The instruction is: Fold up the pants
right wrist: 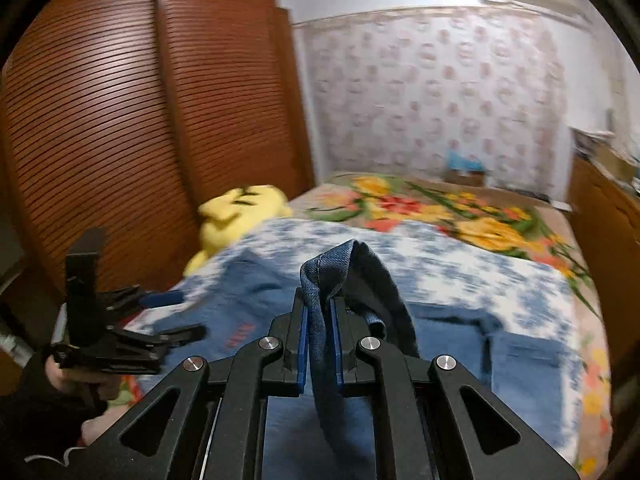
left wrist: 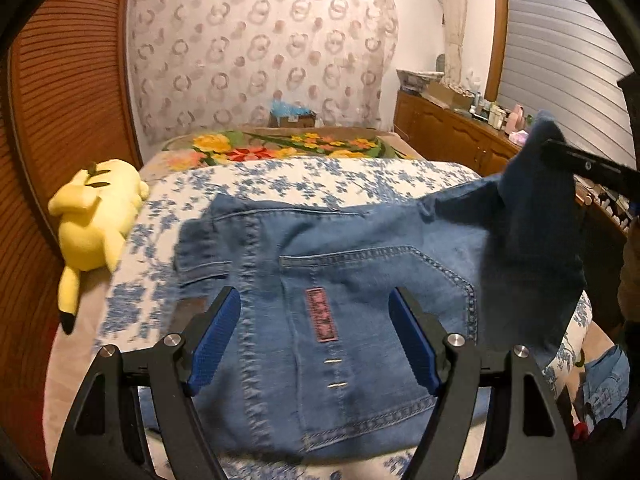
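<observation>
Blue denim jeans lie across the bed, back pocket and a pink label facing up. My left gripper hovers open just above the seat of the jeans, nothing between its blue pads. My right gripper is shut on a hem of the jeans, a fold of denim pinched between the pads and lifted off the bed. In the left wrist view that raised flap hangs from the right gripper at the right. The left gripper also shows low at the left of the right wrist view, held by a hand.
A yellow plush toy lies at the bed's left edge beside a brown slatted wardrobe. A blue-flowered sheet covers the bed, with a bright floral blanket beyond. A wooden dresser with clutter runs along the right.
</observation>
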A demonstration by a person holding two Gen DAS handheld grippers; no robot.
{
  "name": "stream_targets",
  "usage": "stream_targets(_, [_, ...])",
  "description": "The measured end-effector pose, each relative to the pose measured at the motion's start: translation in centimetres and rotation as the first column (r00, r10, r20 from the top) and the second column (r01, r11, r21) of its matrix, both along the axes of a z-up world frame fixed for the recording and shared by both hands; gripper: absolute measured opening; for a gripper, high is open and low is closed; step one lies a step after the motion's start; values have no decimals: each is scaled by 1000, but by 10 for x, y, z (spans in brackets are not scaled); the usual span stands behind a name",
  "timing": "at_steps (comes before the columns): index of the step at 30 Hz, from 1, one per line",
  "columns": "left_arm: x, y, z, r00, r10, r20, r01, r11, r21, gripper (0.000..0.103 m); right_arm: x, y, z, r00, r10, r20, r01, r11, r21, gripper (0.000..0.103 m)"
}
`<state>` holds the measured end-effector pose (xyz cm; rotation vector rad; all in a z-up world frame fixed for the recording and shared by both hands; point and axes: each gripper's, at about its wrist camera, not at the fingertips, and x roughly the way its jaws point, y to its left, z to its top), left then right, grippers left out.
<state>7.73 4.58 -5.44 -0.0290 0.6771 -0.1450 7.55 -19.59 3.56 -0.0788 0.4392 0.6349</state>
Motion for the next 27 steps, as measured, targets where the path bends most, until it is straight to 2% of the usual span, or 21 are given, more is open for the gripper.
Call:
stream_targets(2, [-3, 4, 0, 1000, 4, -2, -4, 1000, -5, 77, 3, 17, -8, 1000, 17, -16, -18, 1000, -22, 10])
stream_targets(5, [-5, 5, -3, 1000, 7, -5, -7, 1000, -2, 77, 19, 21, -21, 997, 23, -71, -25, 999, -28, 26])
stream_targets(9, [-4, 4, -3, 1000, 4, -4, -4, 1000, -9, 77, 33, 16, -24, 995, 14, -95, -17, 999, -32, 39])
stream_targets(14, [-1, -6, -3, 1000, -29, -3, 29, 999, -20, 77, 19, -1, -6, 999, -23, -42, 21, 999, -32, 45])
stream_targets(18, [10, -21, -6, 998, -66, -13, 66, 998, -6, 77, 6, -15, -9, 996, -81, -28, 80, 996, -45, 48])
stream_targets(23, [26, -41, -8, 993, -117, -23, 117, 993, -9, 77, 17, -26, -22, 983, -179, -41, 174, 980, -95, 49])
stream_targets(27, [34, -60, -11, 985, -169, -38, 169, 986, -11, 77, 18, -35, -36, 971, -218, -96, 210, 973, -93, 49])
